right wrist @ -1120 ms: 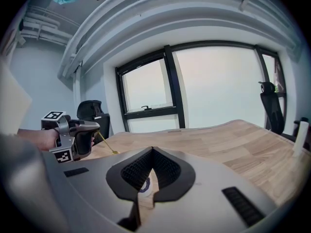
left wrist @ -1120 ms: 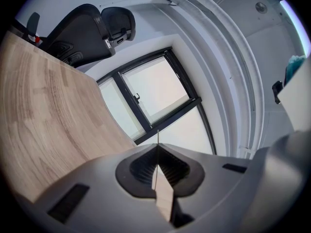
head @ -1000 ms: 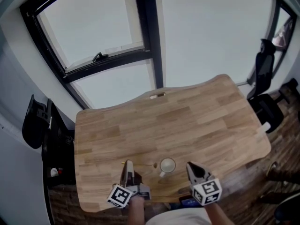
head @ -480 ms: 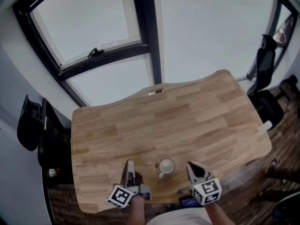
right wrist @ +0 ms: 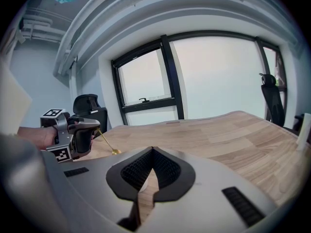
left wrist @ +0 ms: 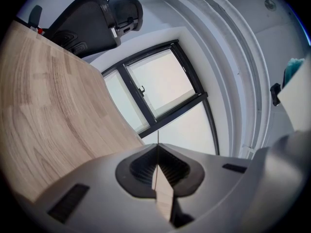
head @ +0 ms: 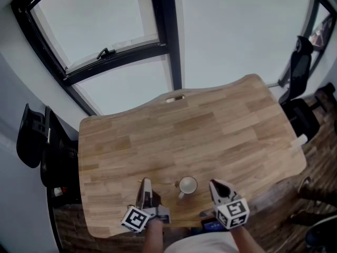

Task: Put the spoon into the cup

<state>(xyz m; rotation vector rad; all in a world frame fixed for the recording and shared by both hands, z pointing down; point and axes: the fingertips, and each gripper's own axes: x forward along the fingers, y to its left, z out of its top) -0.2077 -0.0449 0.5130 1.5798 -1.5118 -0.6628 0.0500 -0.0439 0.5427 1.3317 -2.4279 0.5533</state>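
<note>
My left tongs [head: 144, 184] are pressed together on the thin handle of the gold spoon [right wrist: 108, 143], which slants down from their tips toward the table [head: 210, 125], bowl lowest. My right tongs [head: 216, 185] are closed with nothing in them. Both point forward, side by side. The white cup [head: 188, 185] stands upright between the 2 tongs.

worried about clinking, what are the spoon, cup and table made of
The spoon is thin, shiny gold, probably metal. The cup is pale and smooth, likely ceramic, though tiny here. The table is wood: visible grain, joined planks, matte.
</note>
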